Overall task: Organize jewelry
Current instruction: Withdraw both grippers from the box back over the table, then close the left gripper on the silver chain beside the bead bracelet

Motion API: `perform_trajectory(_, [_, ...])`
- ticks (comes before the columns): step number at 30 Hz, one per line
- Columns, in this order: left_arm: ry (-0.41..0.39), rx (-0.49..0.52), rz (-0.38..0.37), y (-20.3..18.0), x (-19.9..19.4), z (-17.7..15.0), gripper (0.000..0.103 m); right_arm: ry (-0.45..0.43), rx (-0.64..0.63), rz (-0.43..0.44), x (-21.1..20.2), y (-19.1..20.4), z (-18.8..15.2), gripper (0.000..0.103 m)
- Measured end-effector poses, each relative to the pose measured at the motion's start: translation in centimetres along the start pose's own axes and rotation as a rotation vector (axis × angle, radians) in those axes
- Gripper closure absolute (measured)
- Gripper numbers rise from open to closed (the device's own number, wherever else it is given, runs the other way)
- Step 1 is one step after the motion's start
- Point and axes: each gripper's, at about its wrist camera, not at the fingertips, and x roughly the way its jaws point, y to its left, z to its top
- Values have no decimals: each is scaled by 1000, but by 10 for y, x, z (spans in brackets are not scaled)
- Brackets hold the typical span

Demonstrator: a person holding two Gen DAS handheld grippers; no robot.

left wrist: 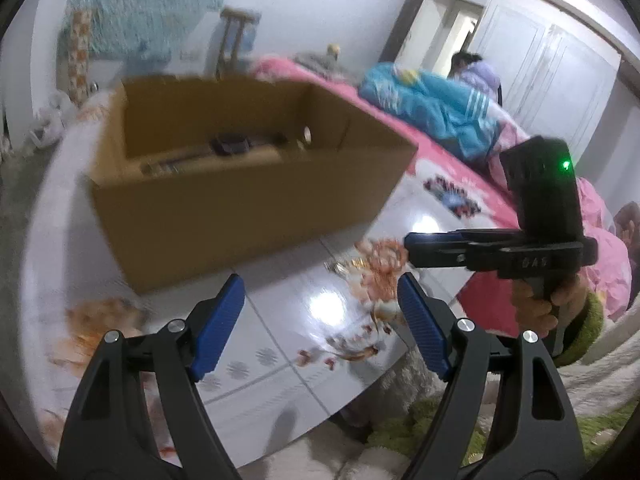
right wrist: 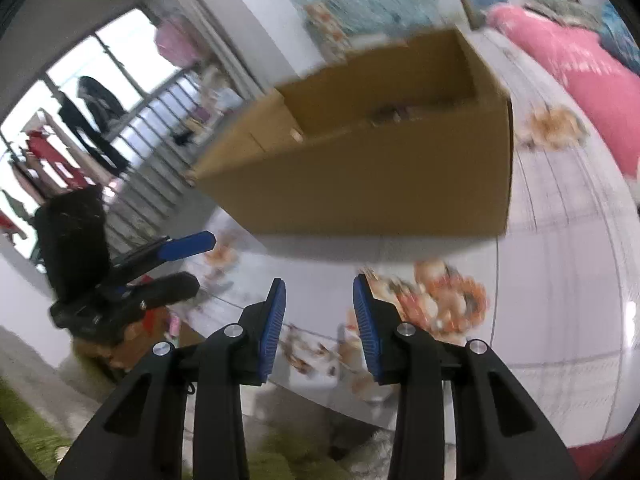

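An open cardboard box (left wrist: pixel 240 200) stands on a glossy white table (left wrist: pixel 288 344) with orange flower prints. Something dark (left wrist: pixel 230 144) lies inside the box, too blurred to name. A small gold-coloured thing (left wrist: pixel 346 267) lies on the table in front of the box, also blurred. My left gripper (left wrist: pixel 320 284) hangs over the table's near part, open wide with nothing between its blue pads. To its right a hand in a green sleeve (left wrist: pixel 576 312) holds my right gripper (left wrist: pixel 410 249). In the right wrist view, the right gripper (right wrist: pixel 319 280) is open and empty, short of the box (right wrist: pixel 380 176). The left gripper (right wrist: pixel 204 258) shows at the left.
A bed with a pink cover (left wrist: pixel 452 148) and a blue jacket (left wrist: pixel 440 108) runs along the table's right side. A person (left wrist: pixel 468 66) stands by the far door. Green rug (left wrist: pixel 420 424) lies under the table's near edge. A window with railing (right wrist: pixel 132 92) is at the left.
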Motion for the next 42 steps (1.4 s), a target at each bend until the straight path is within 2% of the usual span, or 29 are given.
perform_trajectory(4, [65, 38, 81, -7, 37, -7, 30, 49, 6, -66, 14, -1, -11, 74])
perform_trajectory(10, [121, 121, 139, -18, 73, -6, 50, 70, 30, -129, 22, -12, -19, 77])
perform_trajectory(18, [164, 121, 56, -26, 103, 8, 78, 63, 66, -125, 23, -25, -21, 82])
perform_trajectory(21, [173, 131, 55, -31, 110, 9, 80, 56, 76, -118, 21, -28, -22, 82])
perform_trajectory(28, [178, 191, 110, -45, 121, 12, 81, 36, 89, -102, 16, -36, -25, 82])
perform_trajectory(30, [176, 230, 149, -51, 123, 11, 88, 33, 93, -99, 13, -38, -26, 82])
perform_trajectory(33, [176, 288, 195, -57, 125, 8, 93, 28, 93, -96, 12, -40, -26, 82])
perform_trajectory(38, [196, 327, 209, -60, 126, 9, 93, 18, 91, -93, 7, -40, -28, 82])
perform_trajectory(41, [210, 318, 200, -58, 126, 11, 93, 12, 92, -93, 3, -40, -31, 82])
perform_trajectory(42, [210, 312, 198, -56, 125, 11, 98, 11, 92, -92, 0, -41, -30, 82])
